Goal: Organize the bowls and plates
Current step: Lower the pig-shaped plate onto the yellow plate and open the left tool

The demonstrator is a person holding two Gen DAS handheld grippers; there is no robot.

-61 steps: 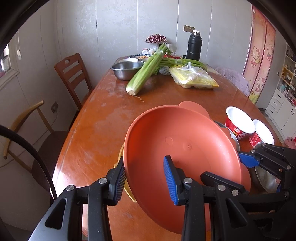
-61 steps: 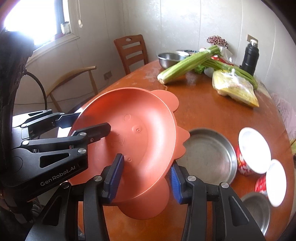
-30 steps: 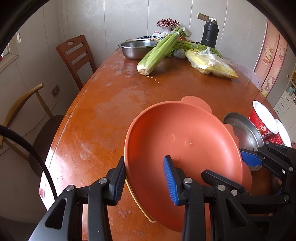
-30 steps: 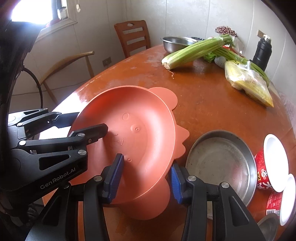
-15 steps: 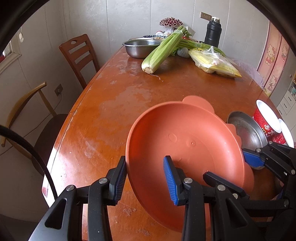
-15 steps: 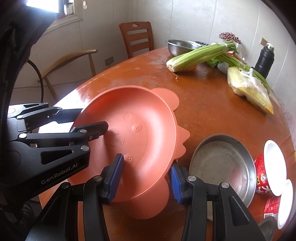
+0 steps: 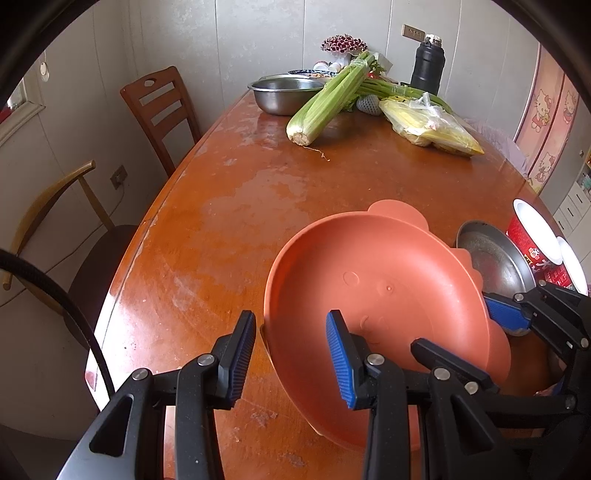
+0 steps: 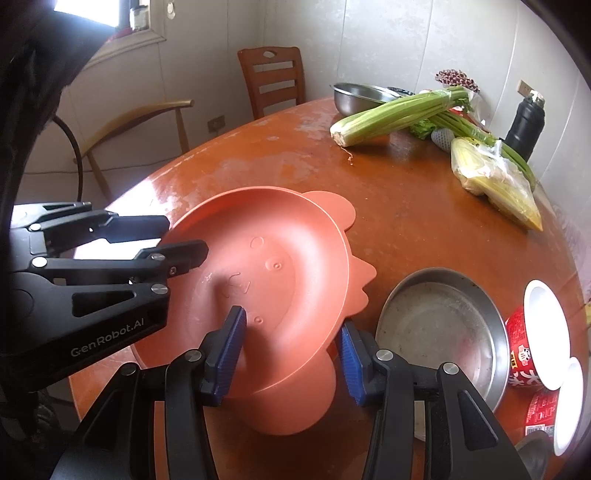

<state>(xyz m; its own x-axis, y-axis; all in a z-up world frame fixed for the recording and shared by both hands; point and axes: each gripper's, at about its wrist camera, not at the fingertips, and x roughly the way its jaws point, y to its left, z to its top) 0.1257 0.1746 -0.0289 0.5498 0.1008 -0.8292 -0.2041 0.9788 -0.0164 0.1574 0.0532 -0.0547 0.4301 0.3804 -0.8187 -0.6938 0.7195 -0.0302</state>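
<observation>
Both grippers straddle the tilted orange plate's rim: left gripper (image 7: pixel 291 354) on its left edge, right gripper (image 8: pixel 291 350) on the near-right edge; true clamping I cannot tell. The plate (image 8: pixel 266 273) slopes up leftward; the steel pan (image 8: pixel 443 325) lies just right, beyond the right gripper.

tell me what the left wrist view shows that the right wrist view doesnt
Only the left wrist view: pink cartoon-cat panels on the far right wall. Only the right wrist view: a bright window at top left. Both share the orange plate with both grippers at its rim, the steel pan, the celery and the black flask.
</observation>
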